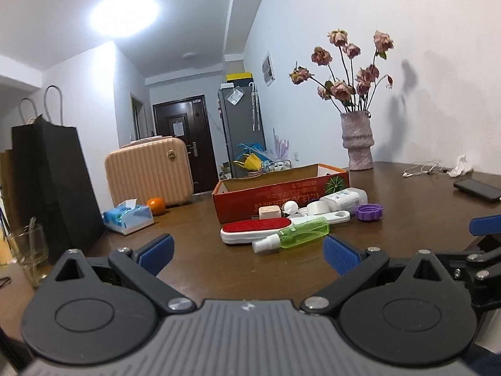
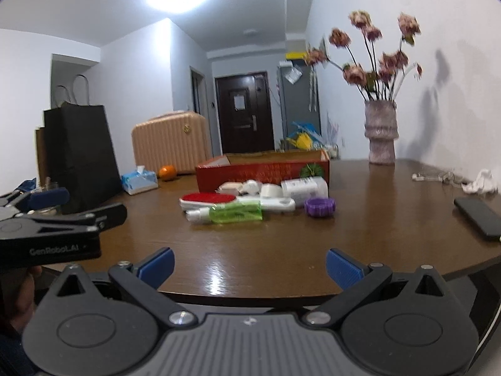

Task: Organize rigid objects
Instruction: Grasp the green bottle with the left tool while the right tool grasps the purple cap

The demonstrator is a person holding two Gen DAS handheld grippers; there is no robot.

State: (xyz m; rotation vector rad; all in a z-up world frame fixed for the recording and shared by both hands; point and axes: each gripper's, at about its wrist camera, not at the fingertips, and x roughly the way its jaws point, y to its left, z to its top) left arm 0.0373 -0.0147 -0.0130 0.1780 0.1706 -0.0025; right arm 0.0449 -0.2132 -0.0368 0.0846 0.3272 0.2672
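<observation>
The green spray bottle [image 1: 292, 234] lay crosswise just beyond the left gripper [image 1: 249, 249], nearer than the right gripper [image 2: 250, 264]; both fingers apart.

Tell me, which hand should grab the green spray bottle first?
Probably the left. Its gripper is open, with the green spray bottle lying just beyond its fingers. The right gripper, also open, sits farther back near the table edge, with bare wood before the bottle.
</observation>
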